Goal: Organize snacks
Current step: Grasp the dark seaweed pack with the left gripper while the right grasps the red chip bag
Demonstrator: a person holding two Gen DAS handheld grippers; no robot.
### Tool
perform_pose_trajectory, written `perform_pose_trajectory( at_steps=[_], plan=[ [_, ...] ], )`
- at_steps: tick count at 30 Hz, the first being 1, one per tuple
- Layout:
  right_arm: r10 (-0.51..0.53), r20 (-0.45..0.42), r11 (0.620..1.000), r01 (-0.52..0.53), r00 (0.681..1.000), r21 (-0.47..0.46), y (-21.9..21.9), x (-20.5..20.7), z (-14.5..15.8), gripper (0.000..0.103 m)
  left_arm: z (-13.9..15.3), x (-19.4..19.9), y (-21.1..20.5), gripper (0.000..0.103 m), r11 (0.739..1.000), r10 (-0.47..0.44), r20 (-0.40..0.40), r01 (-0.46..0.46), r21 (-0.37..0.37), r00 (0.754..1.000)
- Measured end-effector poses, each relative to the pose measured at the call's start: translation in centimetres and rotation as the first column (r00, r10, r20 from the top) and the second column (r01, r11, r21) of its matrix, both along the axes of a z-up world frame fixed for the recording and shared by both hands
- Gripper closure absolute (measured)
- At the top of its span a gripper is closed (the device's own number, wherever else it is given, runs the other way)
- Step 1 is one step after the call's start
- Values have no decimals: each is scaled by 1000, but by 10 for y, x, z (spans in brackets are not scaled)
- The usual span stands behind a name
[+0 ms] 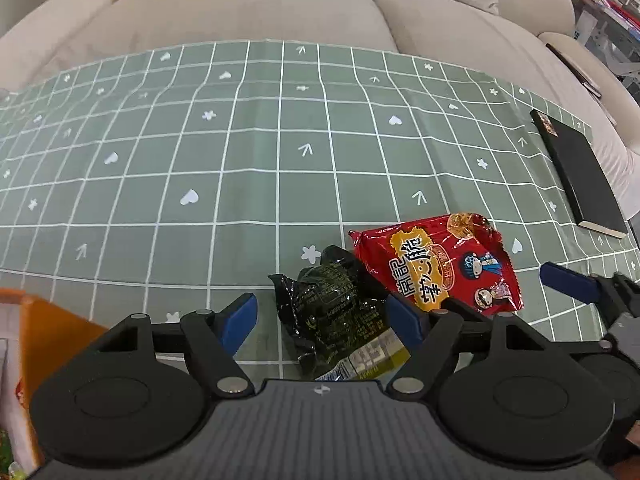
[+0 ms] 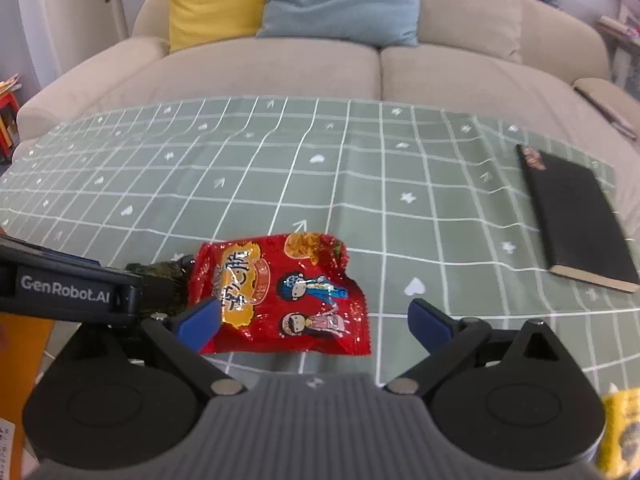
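Observation:
A black snack packet lies on the green checked tablecloth, and a red snack packet lies just right of it. My left gripper is open, with its blue pads on either side of the black packet. My right gripper is open and straddles the near edge of the red packet; its left pad overlaps the packet's left side. The black packet shows only partly in the right wrist view, behind the left gripper's body.
A black notebook lies at the right edge of the cloth. An orange box stands at the lower left. A yellow packet shows at the lower right. A beige sofa with cushions runs behind the table.

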State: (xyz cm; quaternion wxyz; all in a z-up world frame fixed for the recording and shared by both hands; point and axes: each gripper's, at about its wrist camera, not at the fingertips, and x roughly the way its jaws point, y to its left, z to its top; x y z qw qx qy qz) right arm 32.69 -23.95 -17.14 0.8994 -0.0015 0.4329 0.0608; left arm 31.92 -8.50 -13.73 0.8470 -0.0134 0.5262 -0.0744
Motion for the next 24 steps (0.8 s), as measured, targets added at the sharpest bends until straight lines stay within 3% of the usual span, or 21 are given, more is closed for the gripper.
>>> perform_pose_trajectory(
  at_steps=[6, 10, 13, 14, 15, 24],
  plan=[
    [9, -38, 998, -7, 999, 64, 0, 9, -13, 8, -14, 11, 3, 17, 999, 24, -43, -25, -22, 999],
    [9, -43, 995, -5, 999, 100, 1, 6, -14, 22, -20, 12, 5, 22, 998, 24, -54, -27, -48, 998],
    [8, -48, 994, -2, 999, 108, 4, 1, -12, 28, -18, 8, 4, 46, 998, -6, -60, 2, -66, 998],
    [3, -52, 994, 3, 999, 111, 4, -2, -11, 31, -17, 7, 3, 59, 999, -14, -66, 10, -50, 998],
    [-4, -54, 994, 10, 999, 113, 4, -4, -10, 33, -17, 4, 1, 66, 999, -24, -63, 22, -31, 998],
    [-99, -116, 966, 123, 988, 227, -17, -44, -1, 74, -13, -26, -3, 67, 998, -64, -93, 61, -34, 994]
  ],
)
